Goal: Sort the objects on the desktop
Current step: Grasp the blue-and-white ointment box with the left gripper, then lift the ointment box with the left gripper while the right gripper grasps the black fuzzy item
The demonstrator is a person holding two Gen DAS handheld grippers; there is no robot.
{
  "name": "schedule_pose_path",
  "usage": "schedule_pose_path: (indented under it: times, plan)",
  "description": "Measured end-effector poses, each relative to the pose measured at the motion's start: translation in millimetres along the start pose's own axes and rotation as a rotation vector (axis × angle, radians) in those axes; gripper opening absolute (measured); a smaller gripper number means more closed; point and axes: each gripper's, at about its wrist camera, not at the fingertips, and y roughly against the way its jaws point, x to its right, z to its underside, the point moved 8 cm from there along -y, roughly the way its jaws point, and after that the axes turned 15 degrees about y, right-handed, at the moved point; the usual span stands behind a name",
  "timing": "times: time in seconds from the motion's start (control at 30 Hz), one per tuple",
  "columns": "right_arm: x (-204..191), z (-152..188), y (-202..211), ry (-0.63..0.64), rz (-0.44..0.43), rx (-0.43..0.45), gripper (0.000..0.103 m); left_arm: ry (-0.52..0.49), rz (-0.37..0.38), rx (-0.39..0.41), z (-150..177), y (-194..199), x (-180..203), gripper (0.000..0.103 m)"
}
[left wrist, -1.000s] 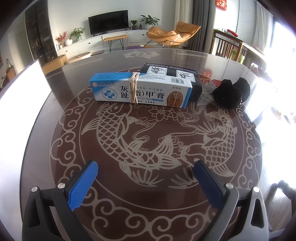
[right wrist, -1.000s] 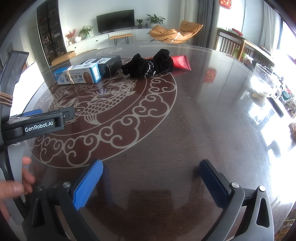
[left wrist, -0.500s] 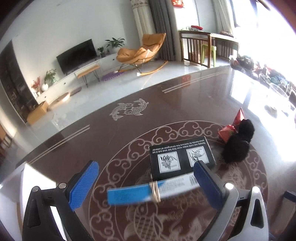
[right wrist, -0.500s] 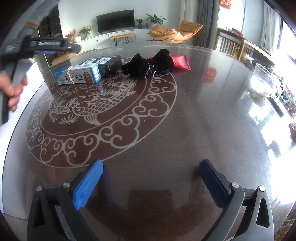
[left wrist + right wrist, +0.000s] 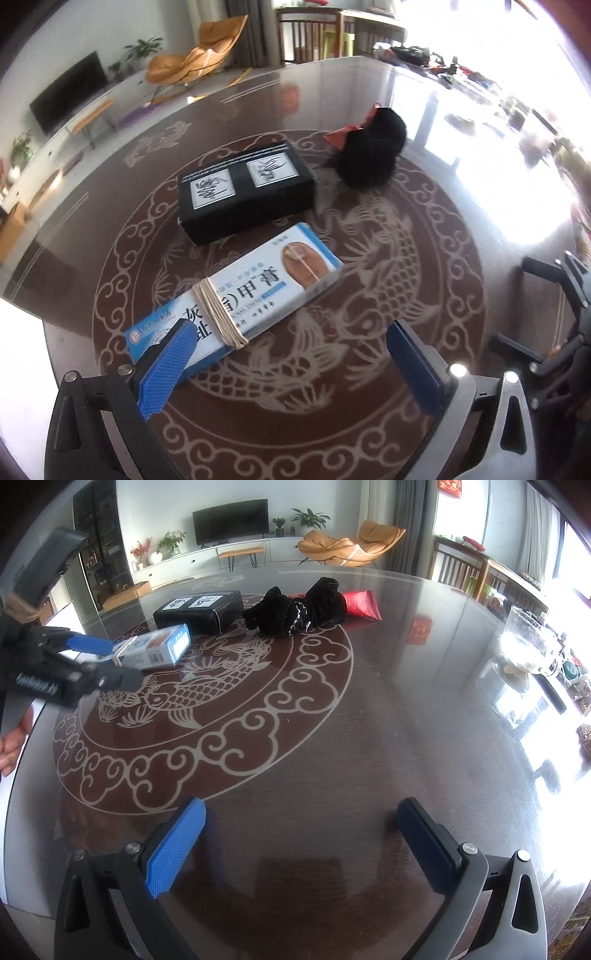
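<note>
Blue ribbed pads nearest the lens in both wrist views, jaws spread wide on each. Left gripper (image 5: 291,360) tilted down over the bench (image 5: 424,236), empty, its left pad overlapping the near end of the blue-and-white cream box (image 5: 236,299) in the view; touching or just above, cannot tell. Same gripper seen from the right wrist view at far left (image 5: 107,661), blurred, fingers reaching along the box (image 5: 155,648), with part of a hand (image 5: 13,740) at the frame edge below. Right gripper (image 5: 299,845) low over bare bench, nothing between its pads, well apart from every object.

Cream box lying flat and slantwise, bound round the middle with a tan rubber band (image 5: 219,315). Just beyond, black box (image 5: 245,190) with two white labels on top, close beside but not clearly touching. Farther right, black fuzzy bundle (image 5: 371,155) resting partly over a red packet (image 5: 345,133).

Dark glossy round bench top with pale carved fish and cloud scrolls, strong window glare on the right side. Beyond, a living room: orange lounge chair (image 5: 351,544), television (image 5: 231,520) on a white cabinet, potted plants, wooden chairs.
</note>
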Motion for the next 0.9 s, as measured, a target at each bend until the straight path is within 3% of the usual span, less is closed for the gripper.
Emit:
schedule_pose_path:
  times: [0.13, 0.23, 0.4, 0.53, 0.63, 0.77, 0.8, 0.87, 0.9]
  plan:
    - [0, 0, 0, 0.0, 0.0, 0.0, 0.103, -0.071, -0.064, 0.04, -14, 11, -8, 0.103]
    - [0, 0, 0, 0.0, 0.0, 0.0, 0.103, -0.168, -0.075, -0.039, -18, -7, -13, 0.103]
    - [0, 0, 0, 0.0, 0.0, 0.0, 0.103, -0.27, -0.092, -0.06, -15, -32, -13, 0.103]
    - [0, 0, 0, 0.0, 0.0, 0.0, 0.103, -0.184, -0.023, -0.052, -24, -40, -12, 0.103]
    - [0, 0, 0, 0.0, 0.0, 0.0, 0.103, -0.022, 0.052, -0.077, -25, -47, -20, 0.103]
    - [0, 0, 0, 0.0, 0.0, 0.0, 0.103, -0.009, 0.023, -0.068, -18, -41, -21, 0.103]
    - [0, 0, 0, 0.0, 0.0, 0.0, 0.103, -0.007, 0.025, -0.059, -17, -39, -21, 0.1]
    - [0, 0, 0, 0.0, 0.0, 0.0, 0.103, 0.006, 0.029, -0.02, -16, -31, -19, 0.07]
    - [0, 0, 0, 0.0, 0.0, 0.0, 0.103, 0.022, 0.025, -0.005, -16, -27, -18, 0.06]
